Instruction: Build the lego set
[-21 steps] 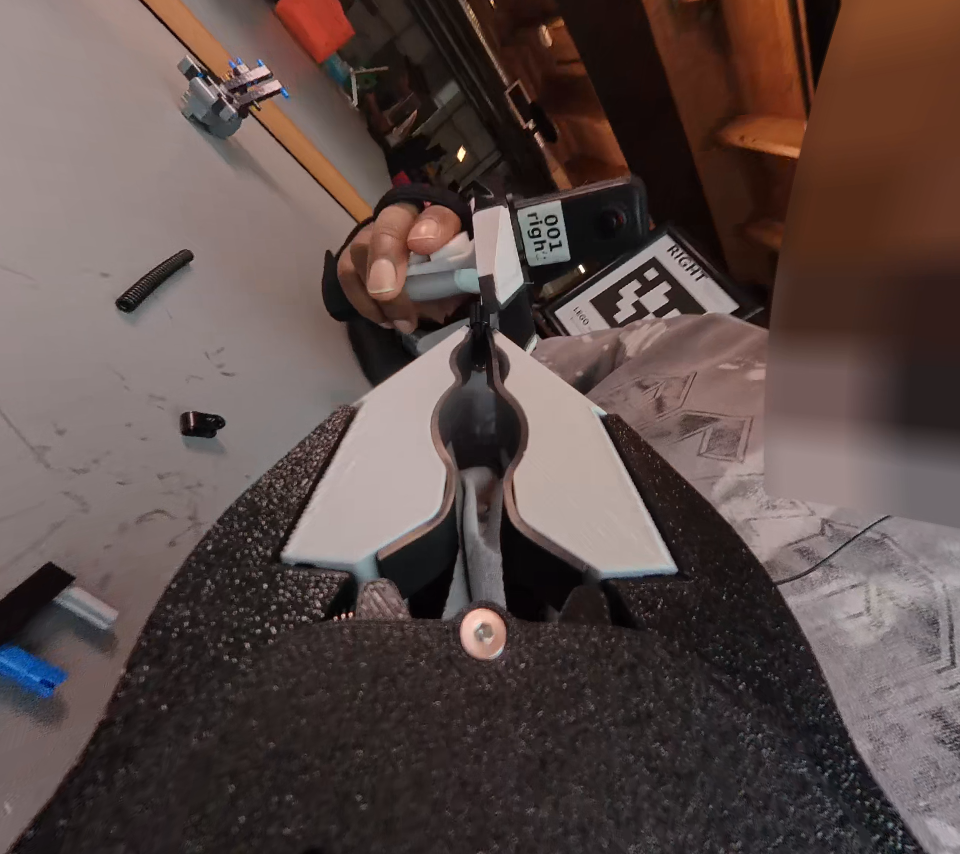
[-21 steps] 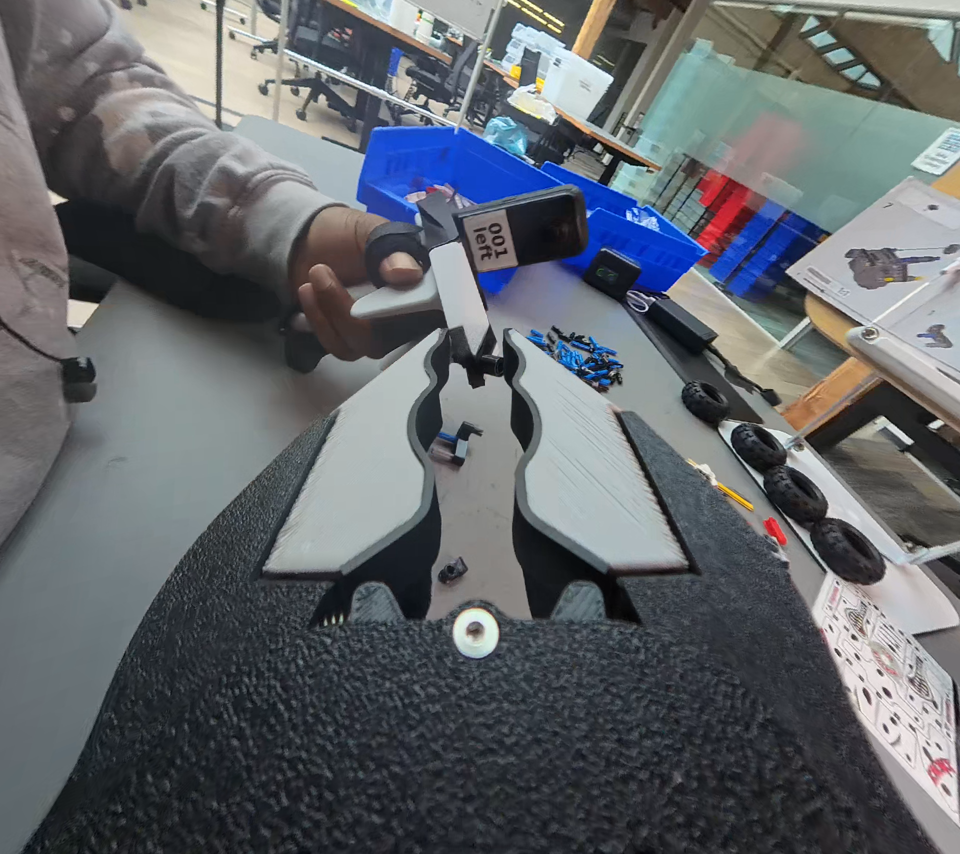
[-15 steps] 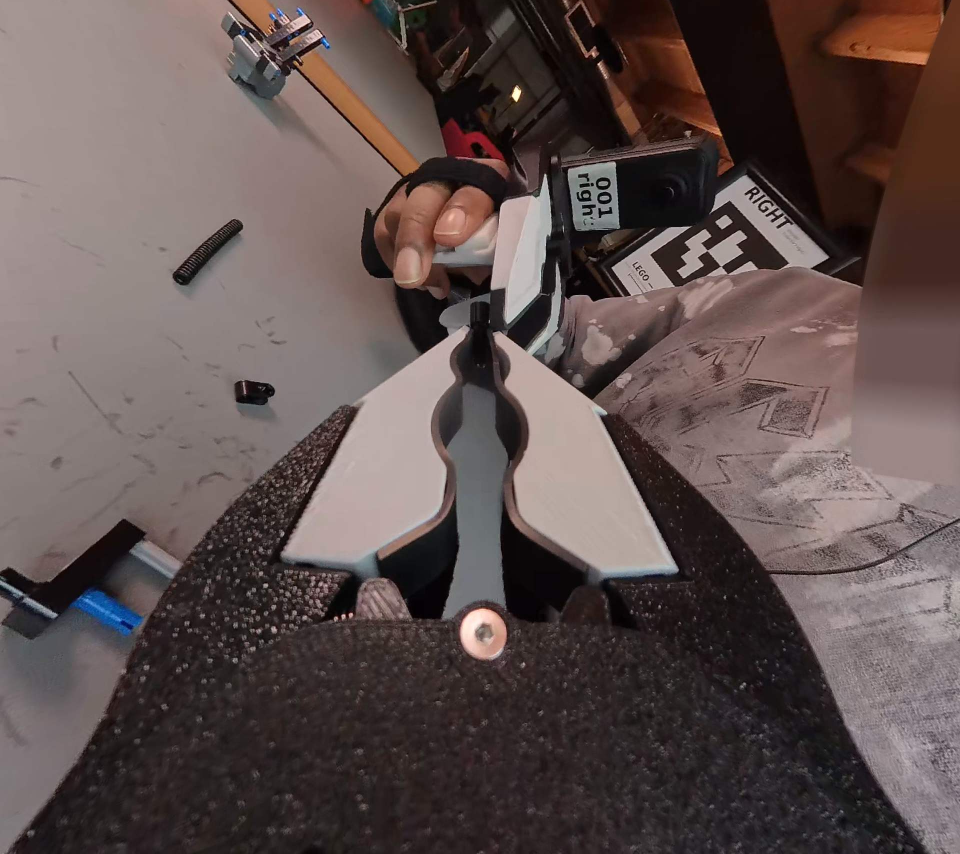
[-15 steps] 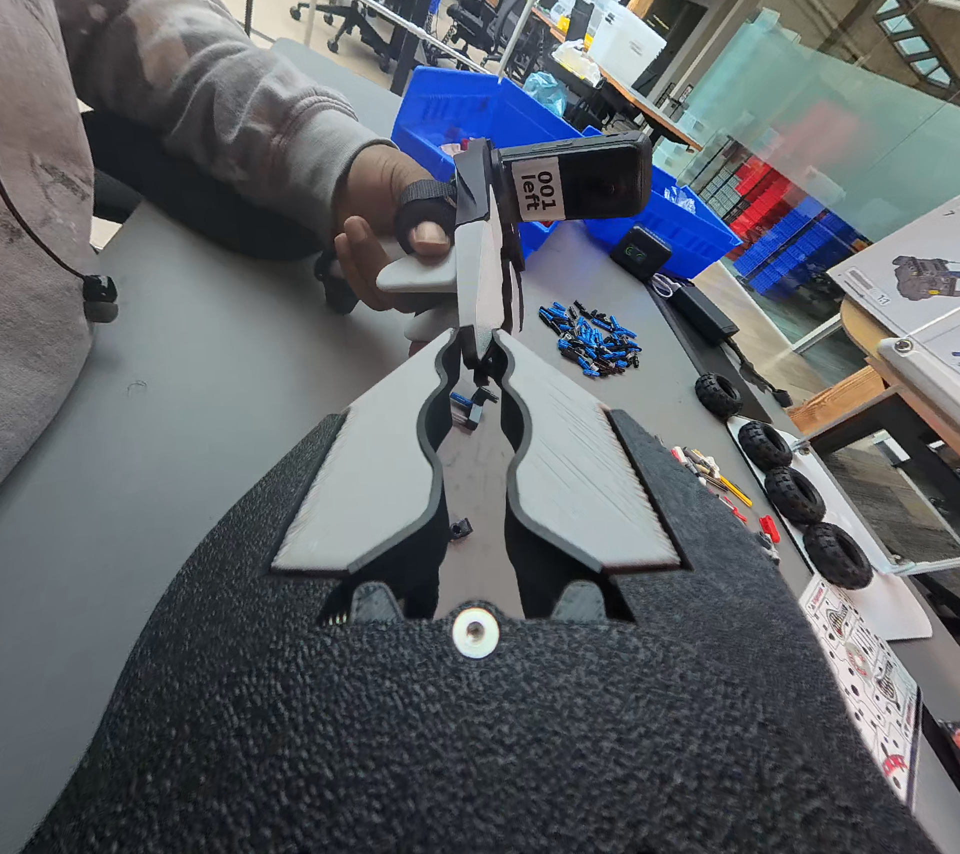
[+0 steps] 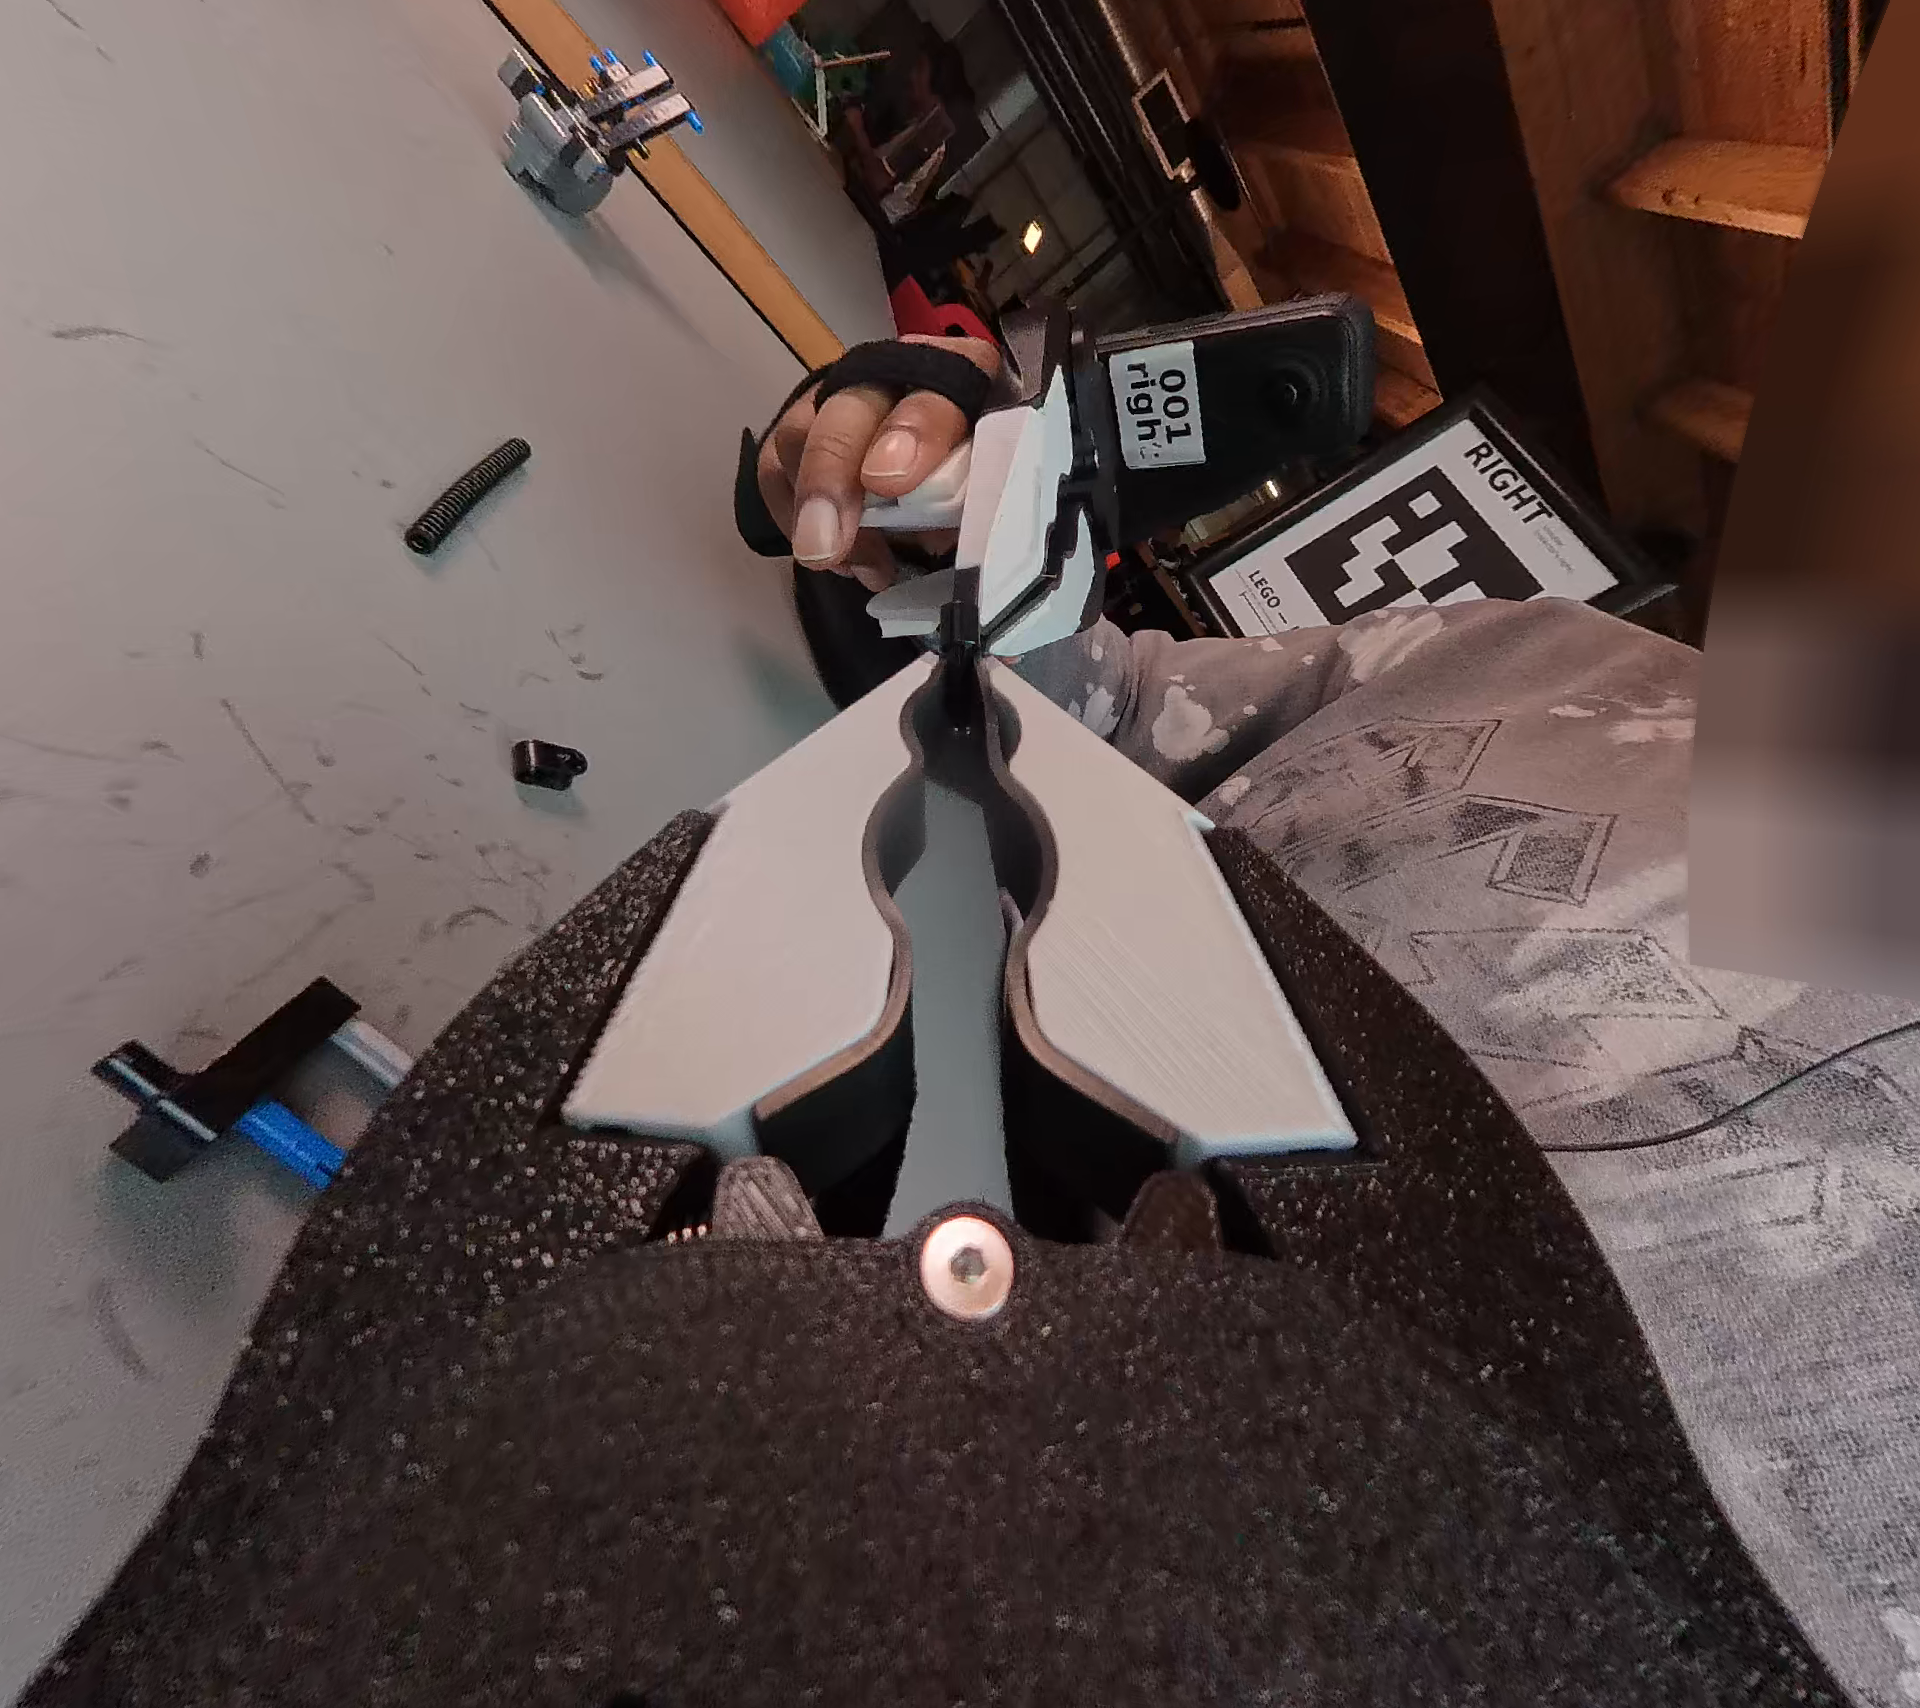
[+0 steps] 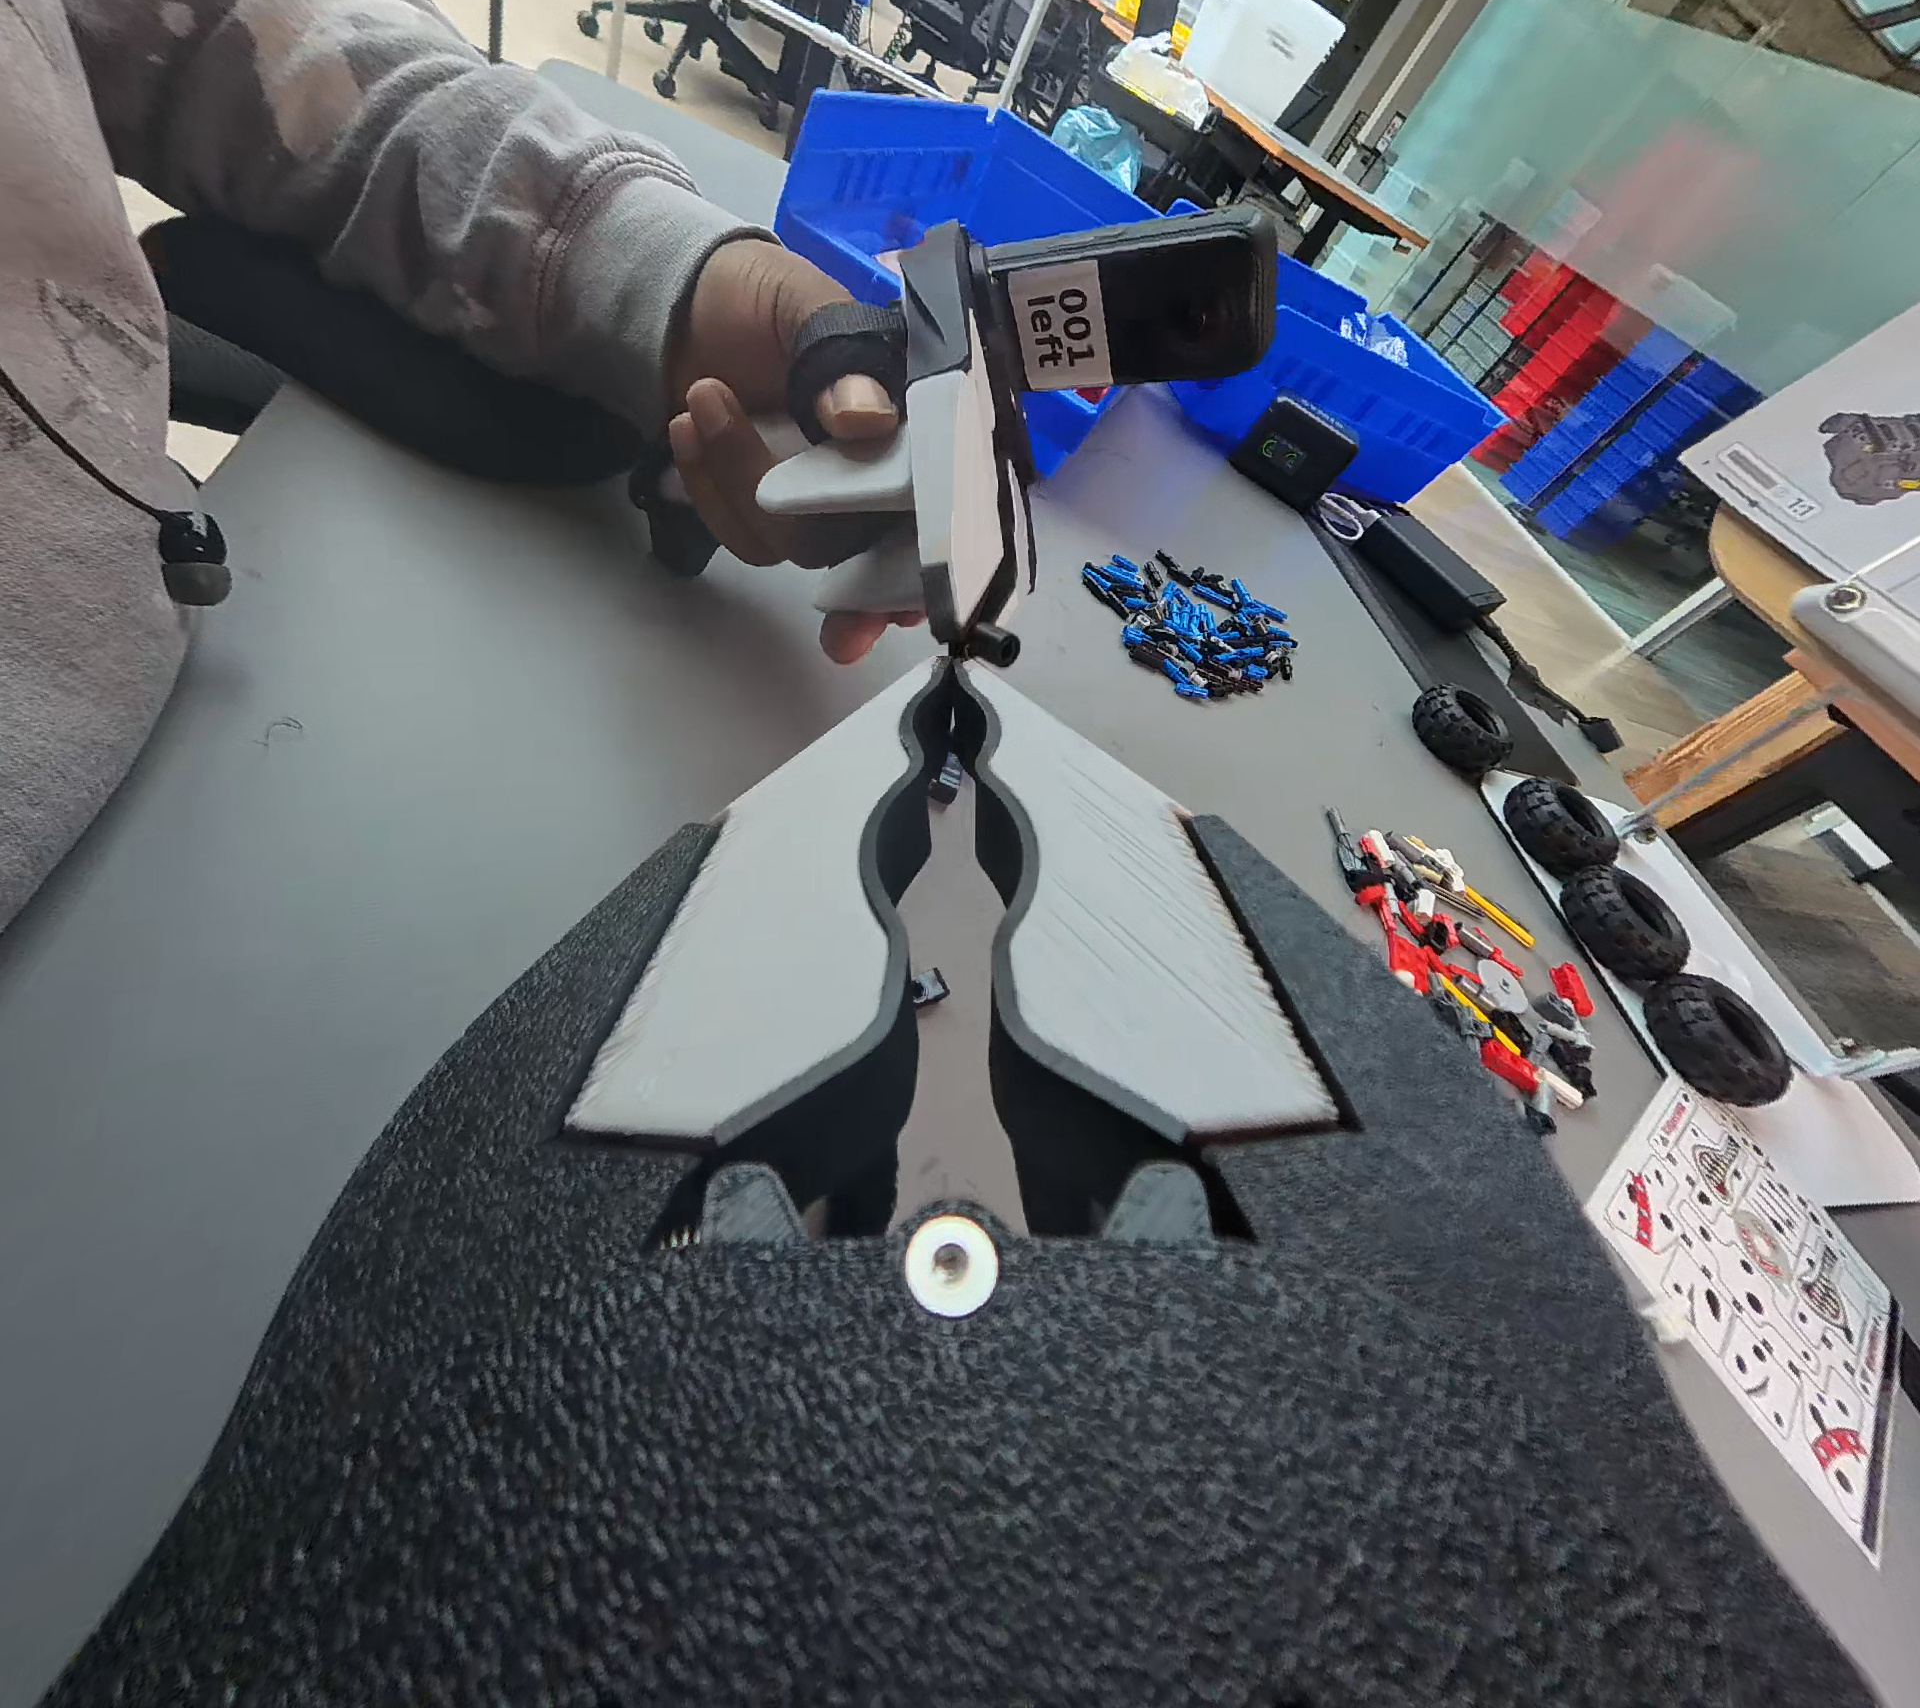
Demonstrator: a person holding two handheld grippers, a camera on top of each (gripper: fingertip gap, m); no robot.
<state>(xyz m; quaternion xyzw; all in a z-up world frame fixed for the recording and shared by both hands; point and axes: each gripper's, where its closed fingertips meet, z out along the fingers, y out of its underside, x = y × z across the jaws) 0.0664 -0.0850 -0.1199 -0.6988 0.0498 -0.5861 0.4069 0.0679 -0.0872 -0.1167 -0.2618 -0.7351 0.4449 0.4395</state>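
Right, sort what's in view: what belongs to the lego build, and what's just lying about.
In use:
small black piece, pinched between both grippers' jaws
pile of blue and black pins
four tyres
red and grey parts
grey sub-assembly

Lying about:
blue bins
black charger

Bare grey table (image 6: 436, 723) left; pin pile (image 6: 1195, 619), tyres (image 6: 1621, 920) right.

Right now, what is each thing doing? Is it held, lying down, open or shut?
Left tool: shut on black piece.
Right tool: shut, tip to tip with the left tool; what it grips is unclear.
Pin pile: loose on table.
Tyres: lying in a row, unused.
Blue bins: open.
Small model: part-built, standing alone.
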